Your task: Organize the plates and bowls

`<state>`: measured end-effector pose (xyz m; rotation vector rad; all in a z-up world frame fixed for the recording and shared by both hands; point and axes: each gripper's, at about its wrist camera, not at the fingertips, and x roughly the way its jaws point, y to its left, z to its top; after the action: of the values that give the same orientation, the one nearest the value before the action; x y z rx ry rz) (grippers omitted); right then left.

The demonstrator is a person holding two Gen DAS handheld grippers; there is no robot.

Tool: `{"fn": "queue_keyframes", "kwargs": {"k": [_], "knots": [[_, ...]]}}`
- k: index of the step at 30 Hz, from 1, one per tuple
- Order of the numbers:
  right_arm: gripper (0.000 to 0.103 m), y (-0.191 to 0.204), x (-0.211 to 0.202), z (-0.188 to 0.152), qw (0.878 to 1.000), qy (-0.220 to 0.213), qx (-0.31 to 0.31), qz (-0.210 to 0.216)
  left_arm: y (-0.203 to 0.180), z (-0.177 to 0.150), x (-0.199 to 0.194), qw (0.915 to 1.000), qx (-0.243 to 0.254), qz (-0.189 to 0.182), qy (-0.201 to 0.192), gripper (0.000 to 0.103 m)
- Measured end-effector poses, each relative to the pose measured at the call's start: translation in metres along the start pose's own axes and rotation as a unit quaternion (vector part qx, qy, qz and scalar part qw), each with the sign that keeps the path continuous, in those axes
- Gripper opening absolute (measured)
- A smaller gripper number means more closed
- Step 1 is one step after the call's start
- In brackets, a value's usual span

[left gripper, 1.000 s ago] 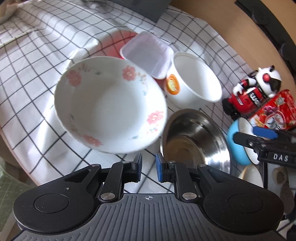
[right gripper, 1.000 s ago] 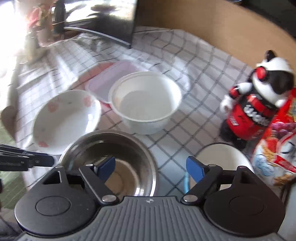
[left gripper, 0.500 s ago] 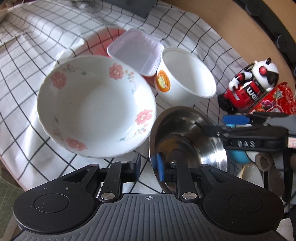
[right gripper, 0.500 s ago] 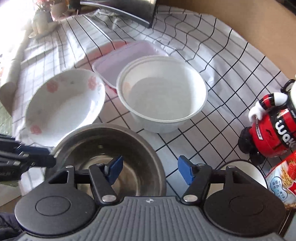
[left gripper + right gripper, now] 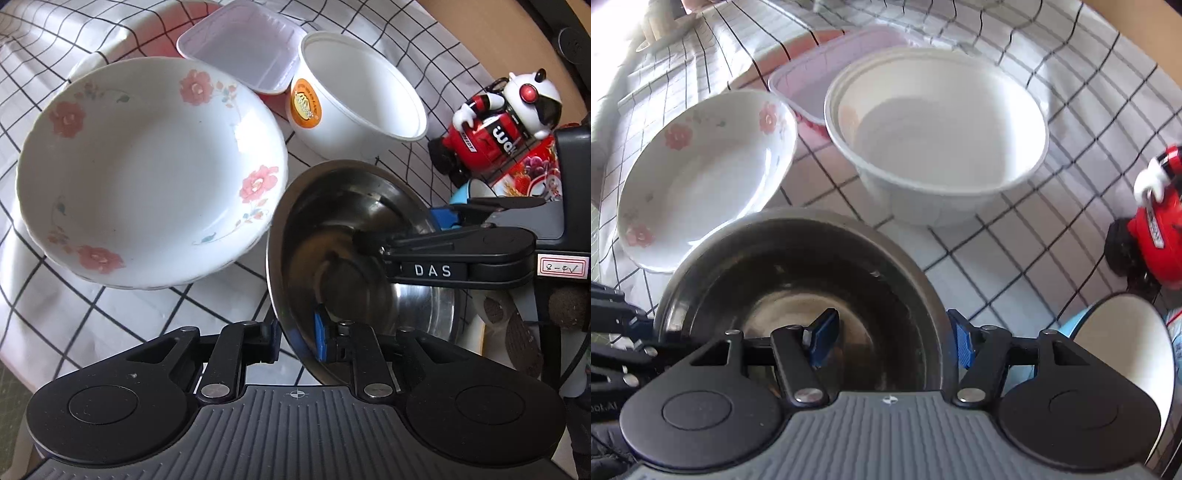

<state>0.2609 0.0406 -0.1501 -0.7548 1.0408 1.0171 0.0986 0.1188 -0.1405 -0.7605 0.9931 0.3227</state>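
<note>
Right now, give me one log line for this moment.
left tongs: astride steel bowl rim, closing | right tongs: astride opposite rim, pads clear | floral bowl: on cloth

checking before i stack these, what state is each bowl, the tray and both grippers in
floral bowl: upright, empty, not held
white plastic bowl: upright, empty, not held
plastic tray: upright, looks empty
steel bowl: empty, held at one rim
left gripper: jaws have just been closing, shut on the steel bowl's rim
right gripper: jaws have just been closing, open, astride the steel bowl's other rim
</note>
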Motion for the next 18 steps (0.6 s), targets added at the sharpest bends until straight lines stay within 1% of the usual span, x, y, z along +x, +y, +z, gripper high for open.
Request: {"fn": "queue_keyframes", "kwargs": {"k": [3,5,8,9,12,14,16,18], "knots": [[0.064,0.001,0.003,-0.003,1.000,0.012,0.007,0.000,-0.001,0.005,0.000,0.9998,0.001,-0.002,0.018,0.020],[0.064,-0.002,-0.001,-0.003,0.999,0.019,0.035,0.012,-0.004,0.006,-0.008,0.9997,0.013,-0.001,0.021,0.020],[0.066,-0.007,-0.023,-0.004,0.997,0.000,0.072,0.031,-0.005,0.015,-0.028,0.9994,0.028,-0.011,0.018,0.020],[0.068,-0.007,-0.031,-0.004,0.996,-0.009,0.081,0.040,-0.002,0.021,-0.034,0.9994,0.026,-0.014,0.019,0.020],[0.070,0.003,-0.052,0.006,0.993,-0.040,0.096,0.058,0.015,0.044,-0.055,0.9995,0.002,-0.028,0.015,0.021],[0.070,0.014,-0.060,0.018,0.990,-0.060,0.105,0.072,0.028,0.062,-0.070,0.9998,0.004,-0.017,0.002,0.021],[0.073,0.029,-0.064,0.032,0.988,-0.077,0.111,0.080,0.039,0.079,-0.080,0.9998,0.015,0.006,-0.008,0.022],[0.079,0.046,-0.061,0.046,0.986,-0.088,0.114,0.087,0.052,0.092,-0.083,0.9990,0.030,0.031,-0.014,0.026]]}}
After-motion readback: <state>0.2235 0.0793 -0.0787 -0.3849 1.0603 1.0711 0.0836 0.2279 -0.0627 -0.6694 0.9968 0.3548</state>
